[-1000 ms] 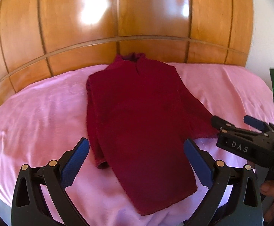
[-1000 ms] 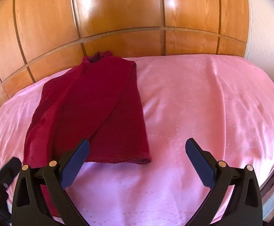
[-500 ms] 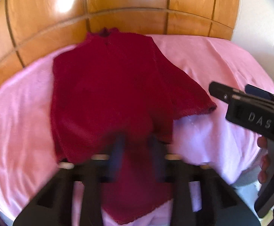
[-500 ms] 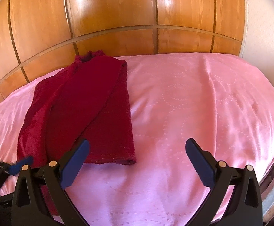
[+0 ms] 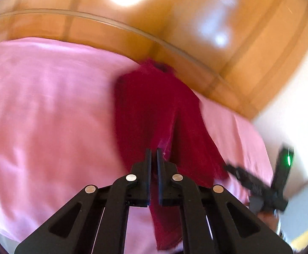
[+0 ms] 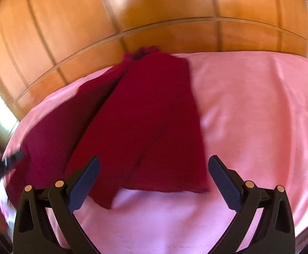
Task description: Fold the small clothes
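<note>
Now left gripper pinches red sweater; right gripper gapes.

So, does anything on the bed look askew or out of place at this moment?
Only the sweater looks askew: it lies slanted on the pink bedspread, one side pulled up into a ridge by the shut left gripper. The right gripper is open above its hem. Nothing looks damaged.
</note>
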`<state>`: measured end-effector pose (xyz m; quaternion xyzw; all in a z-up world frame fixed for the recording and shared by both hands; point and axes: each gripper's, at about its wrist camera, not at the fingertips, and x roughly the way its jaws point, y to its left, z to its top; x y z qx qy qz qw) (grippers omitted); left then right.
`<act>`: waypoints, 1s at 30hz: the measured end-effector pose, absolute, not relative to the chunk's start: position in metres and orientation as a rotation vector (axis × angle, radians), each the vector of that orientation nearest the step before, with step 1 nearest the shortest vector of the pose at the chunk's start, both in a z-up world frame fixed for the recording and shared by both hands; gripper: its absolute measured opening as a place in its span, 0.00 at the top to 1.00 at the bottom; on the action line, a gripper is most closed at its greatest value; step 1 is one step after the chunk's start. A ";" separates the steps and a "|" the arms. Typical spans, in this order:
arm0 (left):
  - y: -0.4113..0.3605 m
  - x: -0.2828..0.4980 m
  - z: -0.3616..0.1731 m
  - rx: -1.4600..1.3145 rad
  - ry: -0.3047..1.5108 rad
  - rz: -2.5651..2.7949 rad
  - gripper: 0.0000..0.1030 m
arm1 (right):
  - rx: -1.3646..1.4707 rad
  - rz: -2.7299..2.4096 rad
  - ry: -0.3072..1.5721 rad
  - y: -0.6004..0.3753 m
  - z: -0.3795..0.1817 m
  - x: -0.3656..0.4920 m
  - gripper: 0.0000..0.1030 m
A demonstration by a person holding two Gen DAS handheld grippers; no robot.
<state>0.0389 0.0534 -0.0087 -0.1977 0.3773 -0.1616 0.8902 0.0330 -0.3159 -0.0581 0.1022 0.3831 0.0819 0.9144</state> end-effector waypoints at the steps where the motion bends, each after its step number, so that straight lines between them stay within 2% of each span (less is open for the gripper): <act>1: 0.074 0.048 -0.005 -0.429 0.761 -0.282 0.97 | 0.204 0.196 0.795 -0.309 -0.058 0.037 0.02; 8: 0.184 0.120 -0.005 -0.459 0.735 0.076 0.97 | 0.086 0.342 0.833 -0.247 -0.060 0.063 0.03; 10: 0.214 0.137 -0.012 -0.510 0.760 0.246 0.97 | 0.031 0.362 0.866 -0.228 -0.070 0.075 0.10; 11: 0.227 0.139 -0.013 -0.543 0.745 0.295 0.96 | 0.017 0.370 0.886 -0.223 -0.076 0.078 0.21; 12: 0.234 0.141 -0.013 -0.562 0.736 0.318 0.92 | 0.001 0.370 0.902 -0.219 -0.082 0.081 0.32; 13: 0.236 0.141 -0.013 -0.576 0.733 0.339 0.72 | -0.018 0.360 0.914 -0.215 -0.087 0.084 0.38; 14: 0.235 0.136 -0.013 -0.600 0.720 0.338 0.44 | -0.028 0.350 0.923 -0.214 -0.091 0.086 0.50; 15: 0.235 0.129 -0.014 -0.625 0.702 0.316 0.37 | -0.016 0.346 0.922 -0.218 -0.090 0.087 0.64; 16: 0.225 0.121 -0.013 -0.638 0.687 0.277 0.33 | 0.013 0.349 0.918 -0.225 -0.088 0.088 0.70; 17: 0.217 0.118 -0.014 -0.624 0.691 0.231 0.33 | 0.034 0.359 0.916 -0.231 -0.085 0.088 0.79; 18: 0.210 0.117 -0.016 -0.598 0.703 0.190 0.33 | 0.052 0.365 0.911 -0.239 -0.081 0.087 0.83; 22: 0.154 0.105 -0.032 -0.531 0.794 -0.042 0.33 | 0.160 0.375 0.893 -0.289 -0.060 0.083 0.86; 24: 0.128 0.103 -0.044 -0.539 0.847 -0.146 0.33 | 0.237 0.369 0.887 -0.319 -0.051 0.087 0.92; 27: 0.091 0.103 -0.060 -0.553 0.913 -0.270 0.33 | 0.315 0.302 0.879 -0.365 -0.047 0.096 0.92; 30: 0.065 0.104 -0.068 -0.534 0.955 -0.327 0.33 | 0.241 0.116 0.875 -0.403 -0.050 0.115 0.93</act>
